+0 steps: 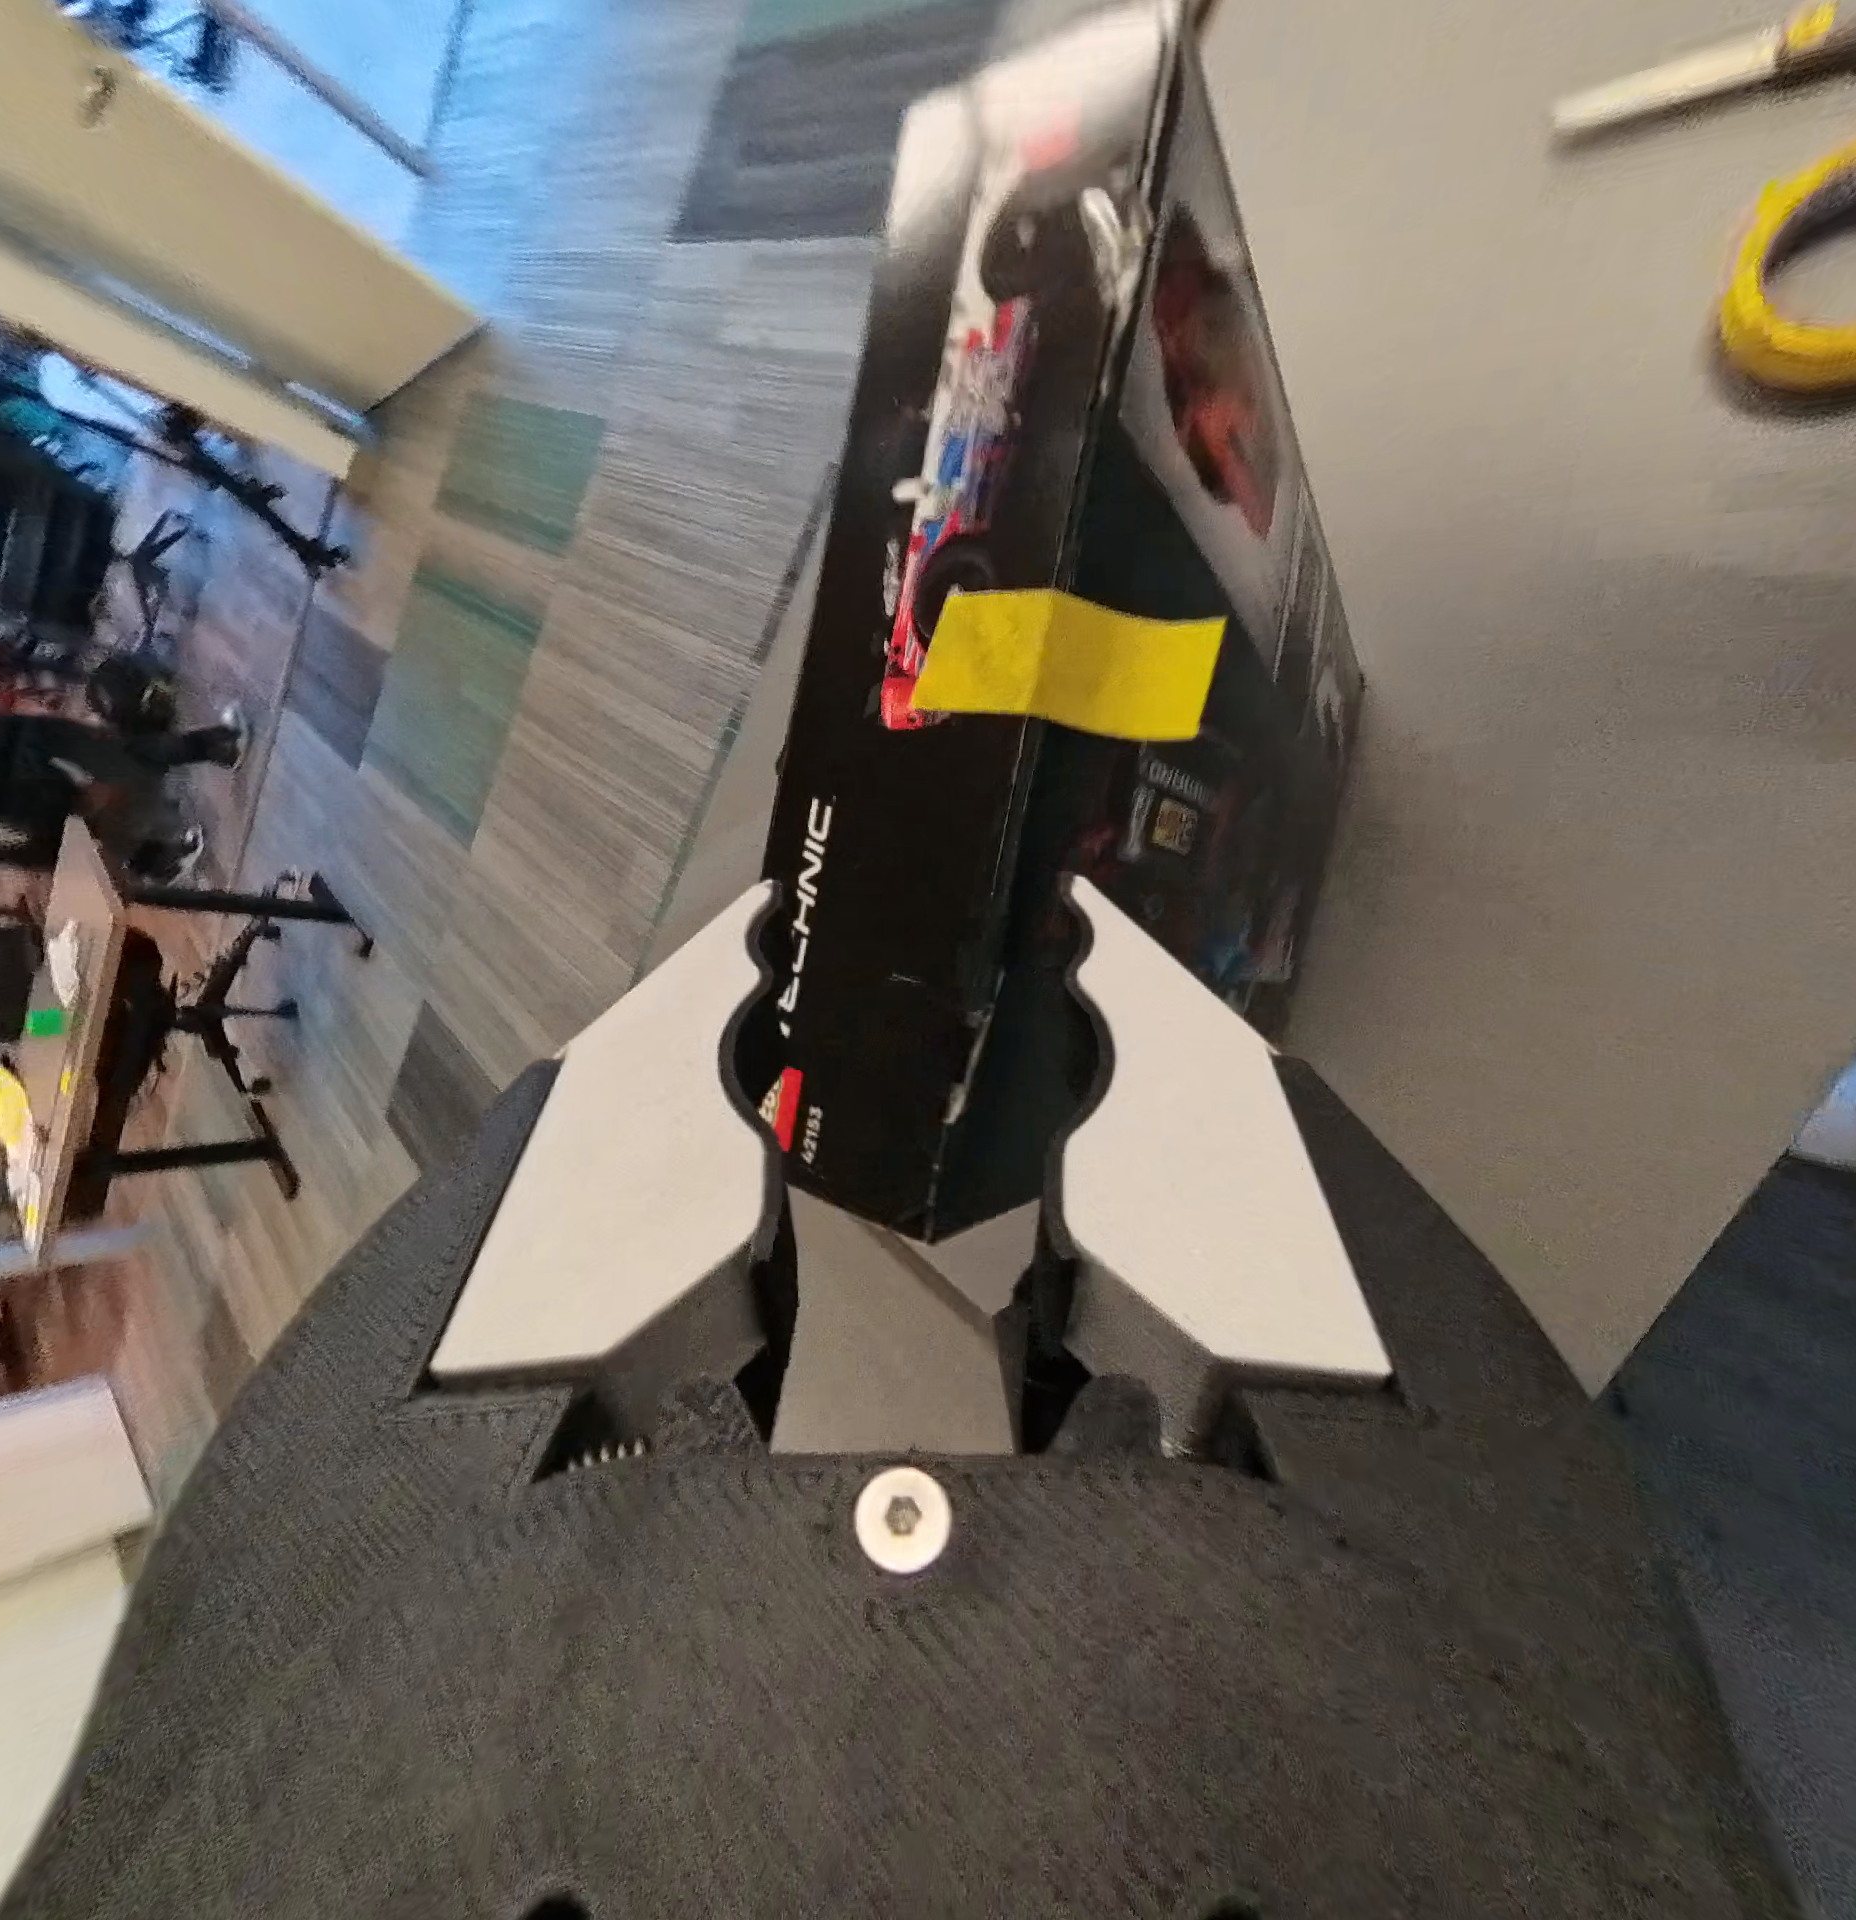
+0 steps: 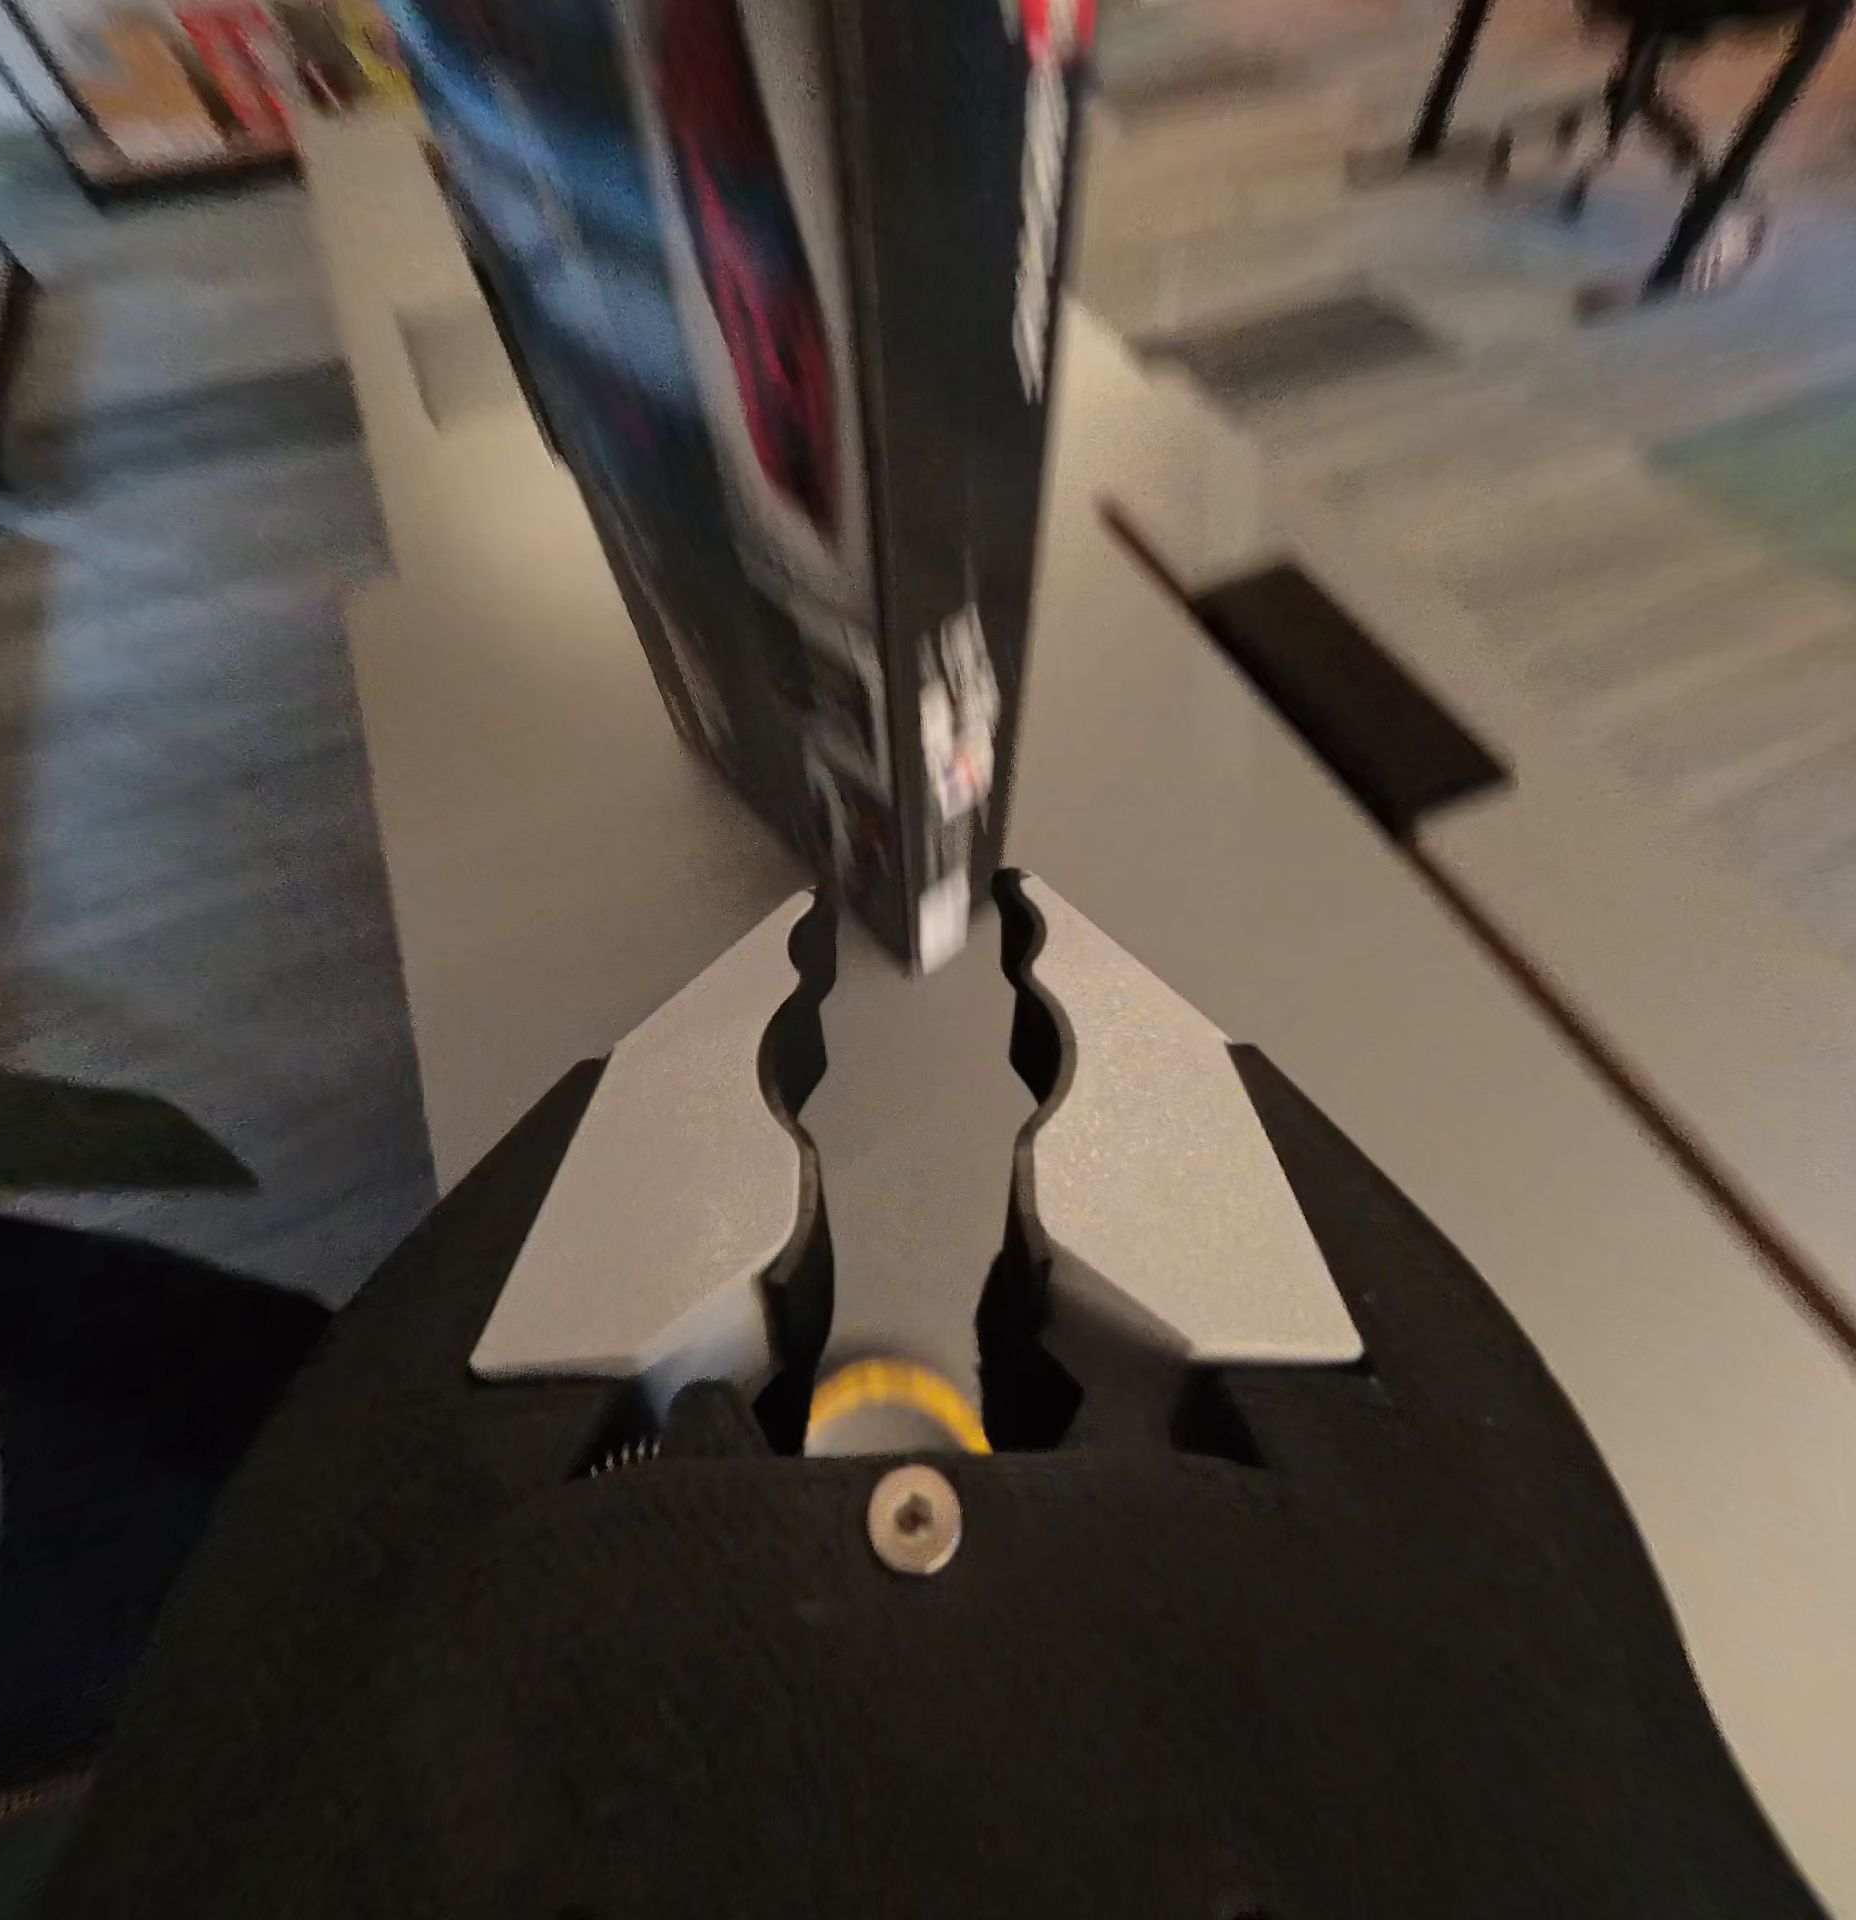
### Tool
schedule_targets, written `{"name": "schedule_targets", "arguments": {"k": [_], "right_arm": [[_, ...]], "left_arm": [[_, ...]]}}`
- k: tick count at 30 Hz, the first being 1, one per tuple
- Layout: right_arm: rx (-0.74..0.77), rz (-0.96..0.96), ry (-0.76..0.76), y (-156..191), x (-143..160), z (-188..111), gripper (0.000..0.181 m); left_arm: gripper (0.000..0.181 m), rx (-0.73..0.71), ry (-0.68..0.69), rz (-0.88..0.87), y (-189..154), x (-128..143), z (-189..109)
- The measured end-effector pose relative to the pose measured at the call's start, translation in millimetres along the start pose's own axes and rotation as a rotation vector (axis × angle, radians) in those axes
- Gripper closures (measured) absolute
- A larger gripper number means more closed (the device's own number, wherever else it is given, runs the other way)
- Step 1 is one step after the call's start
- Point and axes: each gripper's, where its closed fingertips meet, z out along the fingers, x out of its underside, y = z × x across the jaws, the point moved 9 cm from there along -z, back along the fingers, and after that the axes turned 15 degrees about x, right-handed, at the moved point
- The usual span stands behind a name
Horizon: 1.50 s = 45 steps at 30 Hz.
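Left gripper (image 1: 919, 997) clamped on black box (image 1: 924, 831) (yellow tape (image 1: 1075, 665) shown here only); right gripper (image 2: 908, 935) parted at the blurred box corner (image 2: 934, 925), contact unclear.

A box (image 1: 1007, 644) stands on edge on the surface (image 1: 1589, 644), its near corner between the fingers of the left claw (image 1: 919, 914). A strip of tape (image 1: 1075, 665) wraps over its edge. To its right on the surface lie a tape roll (image 1: 1797, 281) and, beyond it, a utility knife (image 1: 1713, 73). In the right wrist view the box's (image 2: 799, 416) corner sits between the right claw's (image 2: 913, 899) fingertips.
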Motion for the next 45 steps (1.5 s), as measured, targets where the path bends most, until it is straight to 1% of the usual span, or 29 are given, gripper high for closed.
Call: {"name": "schedule_targets", "arguments": {"k": [2,3,4,5,6,7,8,9,11,14,16,19,21,22,23,25,26,29,30,32,33,34,36,40,45], "right_arm": [[-0.046,0.003,-0.125,22.5,-64.0,8.3,0.156],[-0.112,0.038,-0.182,33.4,-93.7,13.9,0.157],[-0.210,0.089,-0.236,44.2,-120.6,20.3,0.159],[-0.308,0.145,-0.269,52.9,-142.9,28.9,0.167],[-0.359,0.190,-0.277,58.1,-160.1,40.3,0.174],[-0.359,0.196,-0.274,61.9,-171.7,53.4,0.177],[-0.348,0.160,-0.264,67.1,-178.2,67.3,0.178],[-0.315,0.111,-0.235,71.4,-180.9,81.1,0.181],[-0.192,0.053,-0.181,76.9,-179.8,104.9,0.181],[-0.078,0.068,-0.145,82.4,-176.0,124.5,0.181],[-0.053,0.066,-0.093,83.9,-172.6,128.9,0.181],[-0.066,0.121,-0.074,82.8,-170.8,128.2,0.181],[-0.081,0.136,-0.081,82.1,-169.1,128.5,0.181],[-0.084,0.137,-0.079,82.1,-168.9,128.3,0.181],[-0.083,0.135,-0.077,82.2,-169.0,128.5,0.181],[-0.086,0.139,-0.076,81.8,-169.1,129.0,0.181],[-0.087,0.140,-0.077,81.5,-168.9,129.2,0.181],[-0.088,0.138,-0.079,81.7,-168.6,129.4,0.181],[-0.089,0.139,-0.080,81.7,-168.5,129.4,0.181],[-0.090,0.139,-0.083,81.5,-168.2,129.6,0.181],[-0.091,0.138,-0.084,81.6,-168.1,129.6,0.181],[-0.090,0.139,-0.085,81.5,-168.0,129.8,0.181],[-0.089,0.143,-0.086,80.6,-167.8,129.9,0.181],[-0.087,0.152,-0.089,81.4,-168.3,130.6,0.181],[-0.112,0.188,-0.107,80.6,-169.0,130.0,0.181]], "left_arm": [[0.137,0.060,0.019,0.040,6.6,6.7,12.5],[0.140,0.093,0.014,0.050,7.5,8.2,17.0],[0.144,0.121,0.004,0.055,7.8,9.2,20.7],[0.146,0.131,-0.010,0.058,8.1,9.5,23.4],[0.149,0.119,-0.025,0.069,9.2,9.9,24.3],[0.149,0.107,-0.033,0.074,10.2,11.3,25.1],[0.149,0.095,-0.046,0.067,10.8,12.7,25.9],[0.149,0.083,-0.065,0.060,10.4,14.3,27.3],[0.150,0.064,-0.116,0.043,7.6,18.3,28.1],[0.151,0.066,-0.189,-0.001,4.4,23.8,27.6],[0.151,0.044,-0.216,-0.013,3.3,25.8,28.6],[0.151,0.033,-0.215,-0.004,1.4,23.2,28.3],[0.152,0.041,-0.245,-0.020,2.5,19.2,26.9],[0.147,0.042,-0.275,-0.022,4.4,16.8,25.3],[0.137,0.050,-0.284,-0.018,6.8,15.2,24.7],[0.121,0.061,-0.248,-0.011,14.8,14.2,26.1],[0.116,0.096,-0.218,-0.008,17.7,14.1,28.2],[0.110,0.177,-0.137,0.017,27.1,12.4,34.8],[0.105,0.200,-0.093,0.018,31.1,12.0,37.6],[0.088,0.271,0.001,-0.019,38.5,11.6,45.3],[0.087,0.303,0.043,-0.046,41.9,11.9,50.0],[0.093,0.328,0.060,-0.059,43.9,11.8,54.2],[0.096,0.354,0.049,-0.049,44.9,10.7,57.1],[0.097,0.347,-0.013,-0.051,44.7,15.7,56.6],[0.098,0.341,-0.021,-0.052,44.4,16.7,56.4]]}}
